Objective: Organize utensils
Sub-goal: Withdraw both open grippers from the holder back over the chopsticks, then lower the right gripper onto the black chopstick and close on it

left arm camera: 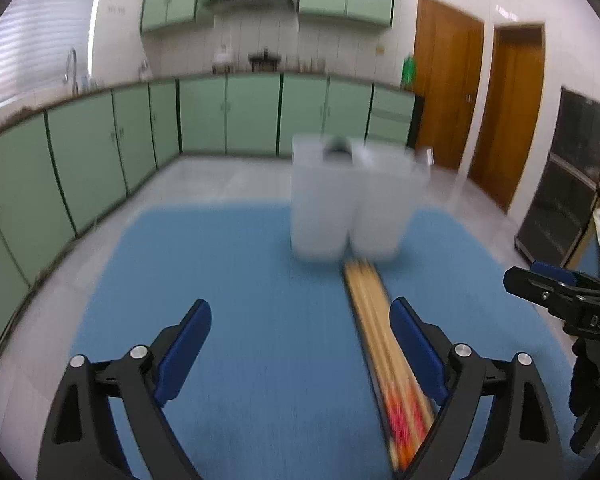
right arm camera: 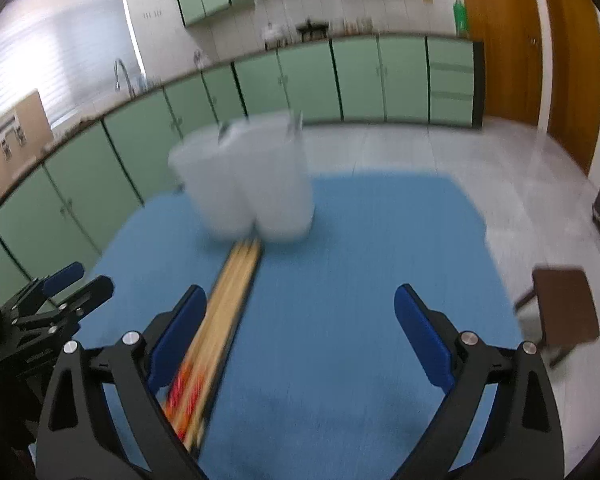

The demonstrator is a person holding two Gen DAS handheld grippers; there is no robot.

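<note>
A bundle of wooden chopsticks (left arm camera: pixel 374 320) with red-patterned near ends lies on the blue table (left arm camera: pixel 240 280), pointing at two white plastic holders (left arm camera: pixel 352 204) that stand side by side at the far end. A dark utensil tip shows above the left holder's rim. My left gripper (left arm camera: pixel 302 320) is open over the cloth, and the chopsticks run just inside its right finger. My right gripper (right arm camera: pixel 302 312) is open too, with the chopsticks (right arm camera: pixel 230 284) passing by its left finger, short of the holders (right arm camera: pixel 252 184). Nothing is gripped. Both views are blurred.
The right gripper (left arm camera: pixel 560 300) shows at the left wrist view's right edge, and the left gripper (right arm camera: pixel 56 300) at the right wrist view's left edge. A brown stool (right arm camera: pixel 564 304) stands on the floor to the right of the table. Green cabinets line the walls.
</note>
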